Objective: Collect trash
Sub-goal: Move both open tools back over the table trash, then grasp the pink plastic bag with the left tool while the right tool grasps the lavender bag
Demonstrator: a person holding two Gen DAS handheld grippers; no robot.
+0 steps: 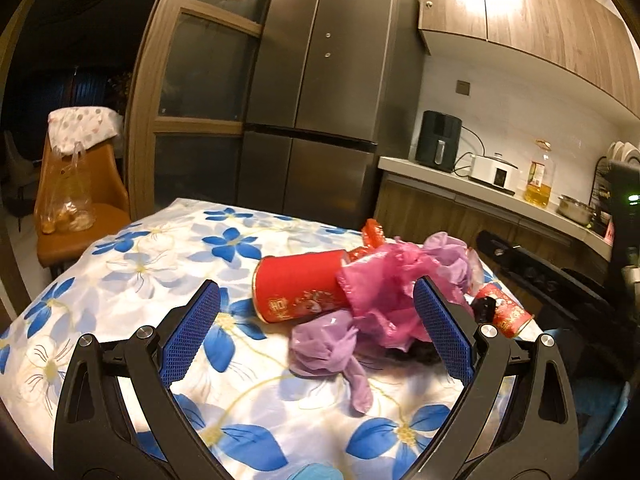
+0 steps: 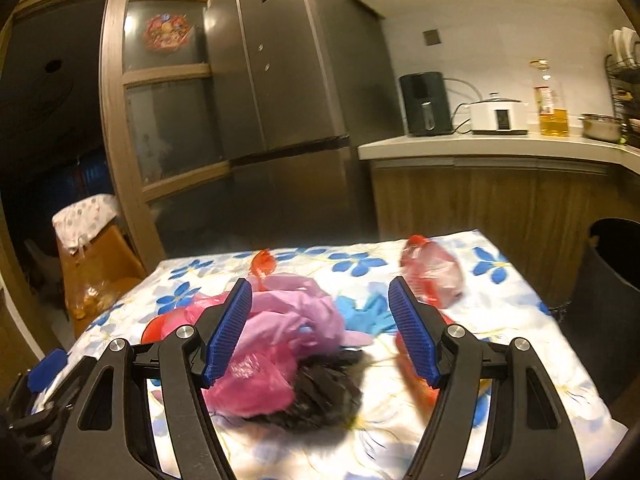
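Note:
A heap of trash lies on the flowered tablecloth [image 1: 132,256]. It holds a red paper cup [image 1: 298,286] on its side, a crumpled pink plastic bag [image 1: 380,284], lilac plastic wraps [image 1: 326,346] and a second small red cup [image 1: 506,310]. My left gripper [image 1: 316,304] is open, its jaws wide, just in front of the cup and lilac wrap. In the right wrist view my right gripper [image 2: 320,304] is open above the pink and lilac bags [image 2: 288,320] and a black crumpled bag [image 2: 324,392]. A red clear wrapper [image 2: 434,272] lies to the right.
A dark bin [image 2: 612,304] stands right of the table. A fridge [image 1: 328,92] and a kitchen counter [image 1: 472,196] with appliances and an oil bottle [image 1: 540,178] lie beyond. An orange chair [image 1: 76,196] with a plastic bag stands at the left.

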